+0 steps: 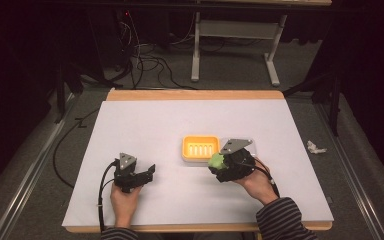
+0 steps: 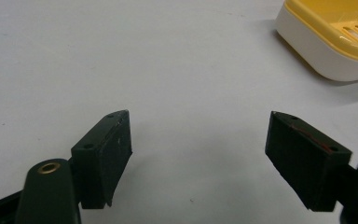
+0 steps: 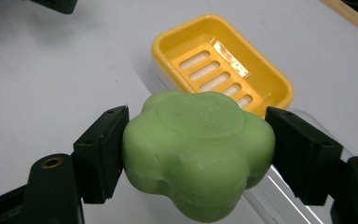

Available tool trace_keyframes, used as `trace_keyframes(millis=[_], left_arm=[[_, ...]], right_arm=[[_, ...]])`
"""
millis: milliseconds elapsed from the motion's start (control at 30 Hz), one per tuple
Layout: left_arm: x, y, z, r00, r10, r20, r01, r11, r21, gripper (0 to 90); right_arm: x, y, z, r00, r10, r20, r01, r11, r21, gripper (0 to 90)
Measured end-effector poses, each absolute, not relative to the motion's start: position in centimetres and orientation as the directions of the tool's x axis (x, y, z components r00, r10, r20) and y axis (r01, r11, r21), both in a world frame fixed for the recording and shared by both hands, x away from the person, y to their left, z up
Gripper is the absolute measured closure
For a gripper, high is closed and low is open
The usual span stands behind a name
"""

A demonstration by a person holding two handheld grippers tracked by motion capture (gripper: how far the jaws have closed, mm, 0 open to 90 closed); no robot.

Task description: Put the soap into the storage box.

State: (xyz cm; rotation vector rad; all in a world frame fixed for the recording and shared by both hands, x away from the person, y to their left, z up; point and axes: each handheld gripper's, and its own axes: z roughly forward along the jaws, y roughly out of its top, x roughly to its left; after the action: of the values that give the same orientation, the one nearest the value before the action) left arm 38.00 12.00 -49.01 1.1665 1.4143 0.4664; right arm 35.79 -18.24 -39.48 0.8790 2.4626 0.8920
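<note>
My right gripper (image 3: 196,154) grips the green flower-shaped soap bar (image 3: 198,151) at lower centre; my left gripper (image 2: 198,158) gapes empty; beyond, the yellow slotted plastic soap dish (image 3: 221,65) holds nothing on the white table (image 1: 145,125); cables (image 1: 145,55) cross the grey floor (image 1: 230,60) at the top.

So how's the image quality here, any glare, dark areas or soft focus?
High view: white table evenly lit, surrounding floor dark. Right gripper view: green soap sharp, a bright glare streak on the yellow soap dish. Left gripper view: left gripper jaws crisp, soft shadows beneath, dish corner slightly blurred.
</note>
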Motion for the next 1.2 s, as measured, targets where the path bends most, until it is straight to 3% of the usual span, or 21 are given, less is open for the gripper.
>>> trace_keyframes(millis=[600,1200], left_arm=[[37.9,11.9,-49.0,0.191,0.836,-0.514,0.366,0.425,0.828,22.9],[37.9,11.9,-49.0,0.190,0.834,-0.517,0.364,0.430,0.826,22.9]], right_arm=[[39.3,-17.3,-38.2,-0.719,0.691,-0.073,0.446,0.539,0.715,25.3],[42.6,-15.7,-40.2,-0.687,0.726,-0.031,0.509,0.511,0.692,25.4]])
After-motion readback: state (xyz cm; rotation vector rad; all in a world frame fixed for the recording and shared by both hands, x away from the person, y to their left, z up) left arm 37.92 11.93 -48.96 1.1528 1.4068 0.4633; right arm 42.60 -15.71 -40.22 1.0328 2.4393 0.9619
